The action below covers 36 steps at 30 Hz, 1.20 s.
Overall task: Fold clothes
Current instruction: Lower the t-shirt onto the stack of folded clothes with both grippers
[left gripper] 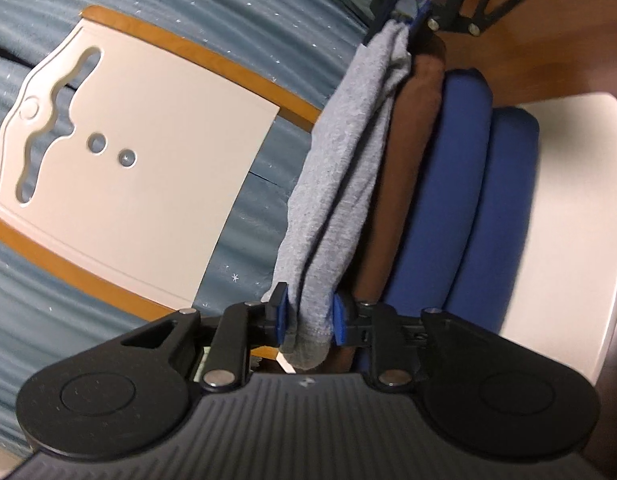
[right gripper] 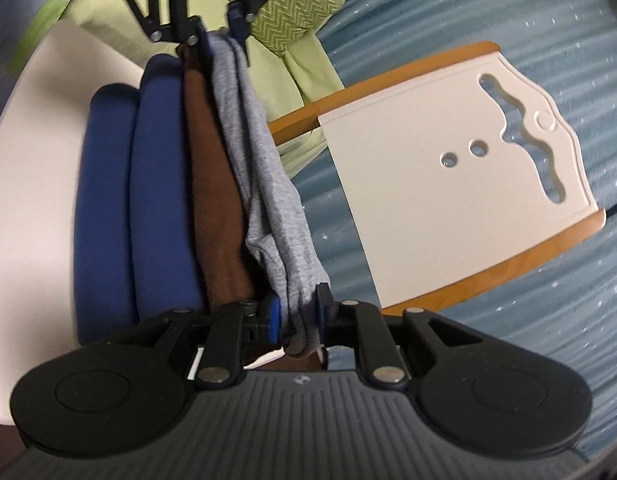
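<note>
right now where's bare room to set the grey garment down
Bare room: the white board, and the white round surface outside the blue stack. Crowded: the stack itself, brown piece beside the grey garment.

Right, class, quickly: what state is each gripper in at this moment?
Left gripper: shut on one end of the folded grey garment.
Right gripper: shut on the other end of it.
</note>
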Each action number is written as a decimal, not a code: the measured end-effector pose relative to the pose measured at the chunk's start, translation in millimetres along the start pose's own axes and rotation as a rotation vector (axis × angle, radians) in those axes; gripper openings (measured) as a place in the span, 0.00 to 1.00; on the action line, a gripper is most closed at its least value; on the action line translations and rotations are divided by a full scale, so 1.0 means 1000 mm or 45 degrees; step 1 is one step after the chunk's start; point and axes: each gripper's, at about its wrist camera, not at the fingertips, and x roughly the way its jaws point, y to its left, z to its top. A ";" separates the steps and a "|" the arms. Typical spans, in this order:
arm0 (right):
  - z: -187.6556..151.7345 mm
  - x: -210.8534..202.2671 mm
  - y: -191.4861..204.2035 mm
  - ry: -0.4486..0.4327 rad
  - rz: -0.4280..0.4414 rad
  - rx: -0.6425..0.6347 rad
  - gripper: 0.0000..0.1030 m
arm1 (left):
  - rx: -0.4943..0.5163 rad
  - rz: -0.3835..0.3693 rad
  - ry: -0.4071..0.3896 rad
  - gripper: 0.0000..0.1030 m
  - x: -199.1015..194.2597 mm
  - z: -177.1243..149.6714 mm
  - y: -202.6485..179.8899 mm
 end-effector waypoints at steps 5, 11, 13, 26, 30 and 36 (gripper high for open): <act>-0.004 -0.009 0.001 0.020 -0.024 0.162 0.09 | 0.150 0.157 -0.037 0.20 -0.024 0.017 0.002; 0.003 -0.012 0.012 0.024 -0.016 0.195 0.09 | 0.096 0.065 -0.014 0.20 -0.012 -0.001 -0.002; 0.004 -0.011 0.013 0.027 -0.008 0.178 0.09 | 0.089 0.045 -0.011 0.20 -0.009 -0.011 -0.015; 0.000 -0.018 0.024 0.017 -0.040 0.092 0.13 | 0.104 0.073 -0.011 0.29 -0.026 -0.032 -0.026; -0.001 -0.021 0.022 0.024 -0.043 0.121 0.15 | 0.030 0.091 0.024 0.29 -0.034 -0.036 -0.023; -0.011 -0.040 0.024 0.056 -0.037 0.210 0.29 | -0.118 0.095 0.070 0.29 -0.055 -0.053 -0.020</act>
